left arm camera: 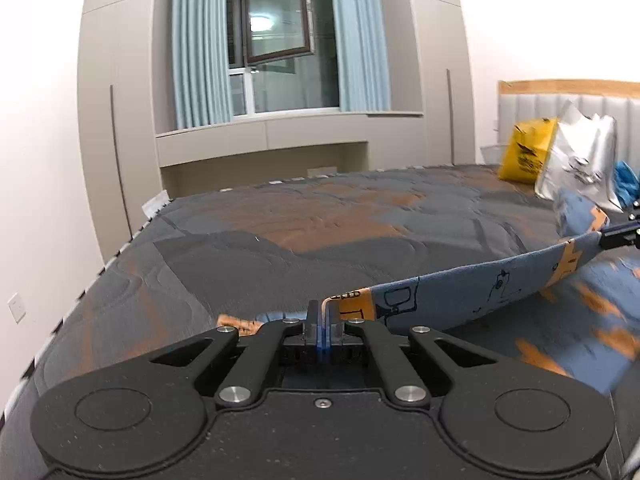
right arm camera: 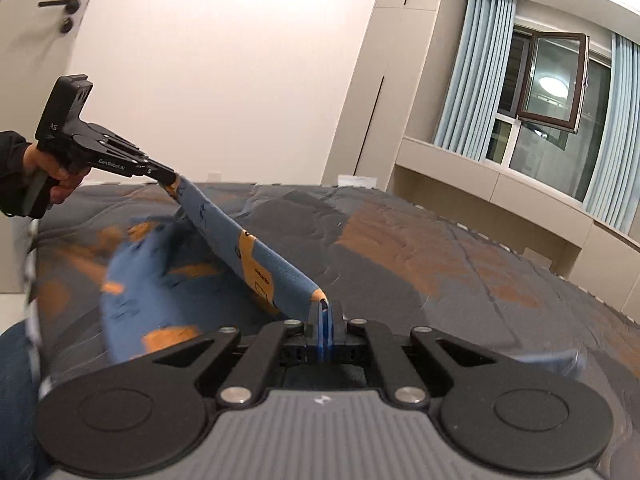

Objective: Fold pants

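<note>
1. Bedroom w/ grey-and-orange quilted bed (left arm camera: 280,232) as work surface; window (left arm camera: 280,40) w/ blue curtains behind it, yellow bag (left arm camera: 526,152) and silver bag (left arm camera: 576,160) near the headboard end of the bed.
2. Pants (left arm camera: 460,292), blue w/ orange patches, are lifted off the bed: one edge pulled into a taut band between both tools, the rest hanging down blurred toward the bed.
3. Left gripper (left arm camera: 322,320): fingers closed tight on one corner of the pants edge.
4. Right gripper (right arm camera: 323,320): fingers likewise pinched shut on the other corner; in left view it shows at far right (left arm camera: 618,236).
5. Key relation: long axis of the held edge runs straight from one gripper to the other, roughly across the bed; fabric hangs below that line, on the person's side.
6. Judgement: neither hand is nearer the bed, both about level, so next move prob. needs both to travel together, laying the pants over the bed w/o slack.
</note>
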Action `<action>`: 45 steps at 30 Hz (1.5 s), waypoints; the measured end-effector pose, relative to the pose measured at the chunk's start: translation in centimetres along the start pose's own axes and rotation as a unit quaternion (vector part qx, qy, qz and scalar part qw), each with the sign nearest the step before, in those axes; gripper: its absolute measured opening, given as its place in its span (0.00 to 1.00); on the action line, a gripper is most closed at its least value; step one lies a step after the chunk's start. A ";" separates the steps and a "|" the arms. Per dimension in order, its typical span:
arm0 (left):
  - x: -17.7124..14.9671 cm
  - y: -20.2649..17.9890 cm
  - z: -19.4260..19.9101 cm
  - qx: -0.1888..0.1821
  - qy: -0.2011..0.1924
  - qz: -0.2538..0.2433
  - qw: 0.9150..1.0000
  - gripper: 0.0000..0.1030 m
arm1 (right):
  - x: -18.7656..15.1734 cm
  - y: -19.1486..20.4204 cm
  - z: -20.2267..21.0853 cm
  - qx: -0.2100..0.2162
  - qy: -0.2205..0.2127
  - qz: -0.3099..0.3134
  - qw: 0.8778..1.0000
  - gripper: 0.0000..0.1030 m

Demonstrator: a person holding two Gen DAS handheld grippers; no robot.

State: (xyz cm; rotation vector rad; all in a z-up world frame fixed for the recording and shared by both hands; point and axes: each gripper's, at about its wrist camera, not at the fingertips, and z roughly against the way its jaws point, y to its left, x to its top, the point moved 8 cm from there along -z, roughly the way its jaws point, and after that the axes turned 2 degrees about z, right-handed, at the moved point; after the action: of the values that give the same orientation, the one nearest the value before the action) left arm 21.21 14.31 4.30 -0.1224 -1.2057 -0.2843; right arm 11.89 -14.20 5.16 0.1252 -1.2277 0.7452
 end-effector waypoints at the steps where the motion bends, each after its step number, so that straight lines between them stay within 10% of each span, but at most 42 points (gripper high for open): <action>1: -0.8 -0.3 0.3 -0.002 0.005 -0.001 1.000 0.00 | -0.6 0.7 0.4 0.000 0.005 0.000 1.000 0.02; 30: -8.0 -0.3 0.5 0.002 0.081 0.004 0.997 0.01 | -7.5 7.0 0.9 0.018 0.065 0.025 0.997 0.02; 35: -8.0 -1.2 0.9 0.001 0.074 0.040 0.996 0.34 | -8.0 7.0 1.3 0.019 0.057 0.019 0.998 0.05; 39: -7.2 -3.6 1.5 0.001 0.050 0.045 0.998 0.79 | -8.1 6.3 2.0 0.016 0.044 -0.004 0.999 0.38; 45: -5.0 -10.2 0.7 -0.064 0.017 0.038 0.997 0.99 | -8.4 3.3 4.0 -0.015 0.022 -0.045 0.999 0.92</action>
State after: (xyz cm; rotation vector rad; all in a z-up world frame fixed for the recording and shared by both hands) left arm 16.08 5.51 -0.75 -0.2739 -1.1466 -0.2954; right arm 5.58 -17.33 -1.84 0.1377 -1.1825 0.6487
